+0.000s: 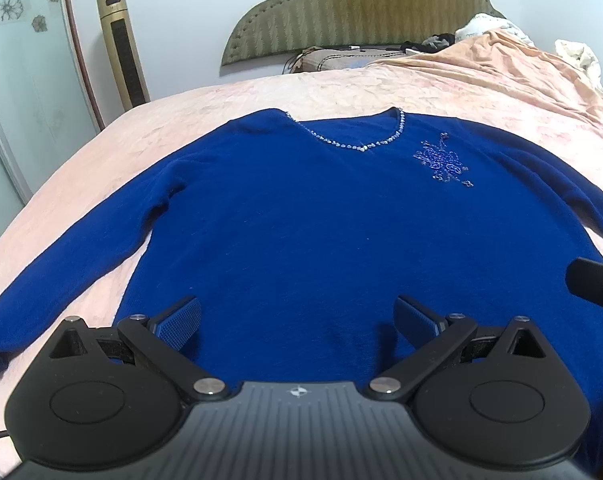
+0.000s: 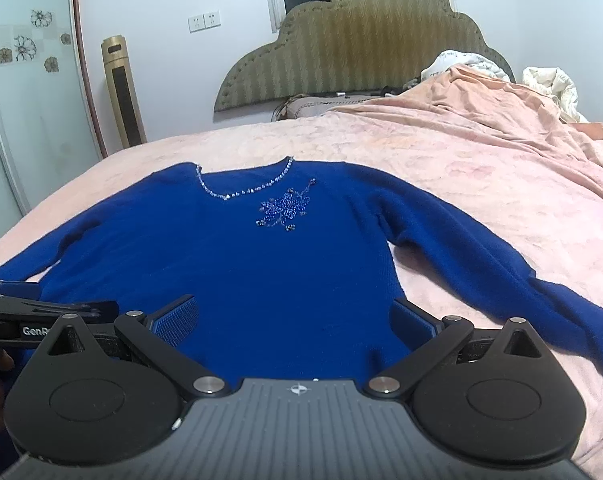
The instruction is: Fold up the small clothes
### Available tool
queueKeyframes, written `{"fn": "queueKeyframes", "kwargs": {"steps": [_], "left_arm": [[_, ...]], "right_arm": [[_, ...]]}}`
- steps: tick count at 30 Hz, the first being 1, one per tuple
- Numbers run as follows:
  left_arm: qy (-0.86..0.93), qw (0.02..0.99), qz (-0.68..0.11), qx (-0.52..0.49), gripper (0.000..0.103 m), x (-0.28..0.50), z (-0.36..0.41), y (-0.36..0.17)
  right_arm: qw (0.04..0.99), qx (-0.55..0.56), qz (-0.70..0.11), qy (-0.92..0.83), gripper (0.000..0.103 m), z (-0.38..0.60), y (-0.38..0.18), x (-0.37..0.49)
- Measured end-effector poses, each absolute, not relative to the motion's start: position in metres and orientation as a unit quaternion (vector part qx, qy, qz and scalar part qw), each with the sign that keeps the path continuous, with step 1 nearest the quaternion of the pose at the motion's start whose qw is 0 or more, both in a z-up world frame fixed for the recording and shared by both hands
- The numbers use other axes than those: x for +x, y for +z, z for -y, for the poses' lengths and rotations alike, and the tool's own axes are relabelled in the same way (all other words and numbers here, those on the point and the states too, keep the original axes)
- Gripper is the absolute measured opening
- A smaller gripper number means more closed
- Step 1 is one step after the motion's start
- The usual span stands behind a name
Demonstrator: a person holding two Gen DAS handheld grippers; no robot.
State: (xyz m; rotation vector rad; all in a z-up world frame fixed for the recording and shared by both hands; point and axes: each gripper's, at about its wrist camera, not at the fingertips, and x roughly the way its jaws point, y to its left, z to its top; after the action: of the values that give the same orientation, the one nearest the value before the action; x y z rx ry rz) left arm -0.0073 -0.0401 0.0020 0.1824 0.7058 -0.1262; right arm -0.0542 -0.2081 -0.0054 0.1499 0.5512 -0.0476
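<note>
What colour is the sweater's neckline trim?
Silvery beads along the neckline trim of the blue sweater; clearest in the left wrist view.

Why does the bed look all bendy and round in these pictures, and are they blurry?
Left wrist view: the fisheye lens curves the bed edge and darkens the corners; the blue sweater looks sharp, the open left gripper soft. Right wrist view: same bending on the wardrobe door; even indoor light, no glare, and the open right gripper slightly soft.
</note>
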Motion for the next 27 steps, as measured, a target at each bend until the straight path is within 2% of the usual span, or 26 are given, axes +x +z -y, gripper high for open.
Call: {"fn": "queueKeyframes", "kwargs": {"steps": [14, 21, 23, 27], "left_arm": [[-0.084, 0.928, -0.347, 0.103, 0.103, -0.013, 0.065, 0.005], [-0.105, 0.929, -0.335, 0.117, 0.103, -0.019, 0.079, 0.009], [-0.109, 0.929, -0.333, 0.120, 0.103, -0.021, 0.082, 0.009], [-0.112, 0.927, -0.338, 0.121, 0.103, -0.021, 0.085, 0.006]], "right_arm": [[0.957, 0.067, -0.277, -0.046, 0.103, 0.223, -0.002, -0.065], [0.958, 0.016, -0.281, -0.057, 0.088, 0.230, -0.009, -0.088], [0.955, 0.012, -0.284, -0.081, 0.081, 0.245, -0.011, -0.098], [0.944, 0.004, -0.292, -0.154, 0.076, 0.288, -0.015, -0.123]]}}
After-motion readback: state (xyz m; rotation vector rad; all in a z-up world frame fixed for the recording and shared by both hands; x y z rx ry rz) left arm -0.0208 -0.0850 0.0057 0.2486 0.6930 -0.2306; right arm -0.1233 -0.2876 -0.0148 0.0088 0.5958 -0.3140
